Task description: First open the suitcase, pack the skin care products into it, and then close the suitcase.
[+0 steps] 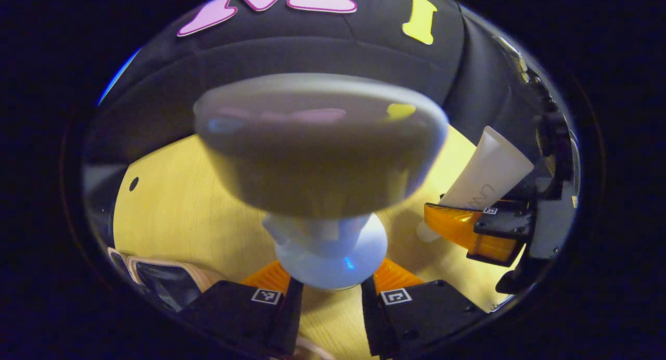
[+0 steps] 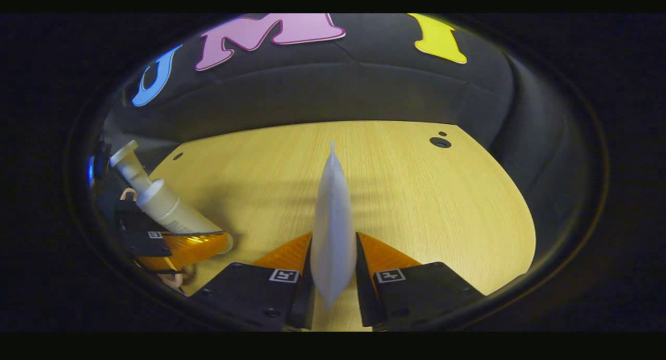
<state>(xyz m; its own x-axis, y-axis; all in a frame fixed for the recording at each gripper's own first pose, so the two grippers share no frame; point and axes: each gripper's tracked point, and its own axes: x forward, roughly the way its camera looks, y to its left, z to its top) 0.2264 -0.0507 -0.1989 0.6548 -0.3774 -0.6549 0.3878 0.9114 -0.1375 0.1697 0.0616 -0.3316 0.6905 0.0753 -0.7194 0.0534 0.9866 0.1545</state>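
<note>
My left gripper [image 1: 331, 277] is shut on a white pump bottle [image 1: 330, 245], whose wide top [image 1: 317, 141] looms blurred close to the camera. In the right gripper view this bottle [image 2: 156, 201] shows at the far left, held in the left gripper [image 2: 182, 248] above the table. My right gripper [image 2: 333, 243] is shut on a flat white tube [image 2: 333, 214], seen edge-on and pointing away. In the left gripper view that tube [image 1: 489, 175] slants up at the right, clamped in the right gripper [image 1: 468, 230]. A pale pink-rimmed corner, probably the suitcase [image 1: 161, 279], sits at the lower left.
A light wooden table [image 2: 416, 193] lies under both grippers, with small round holes near its far edge [image 2: 440, 141]. Black cloth walls close it in at the back and sides.
</note>
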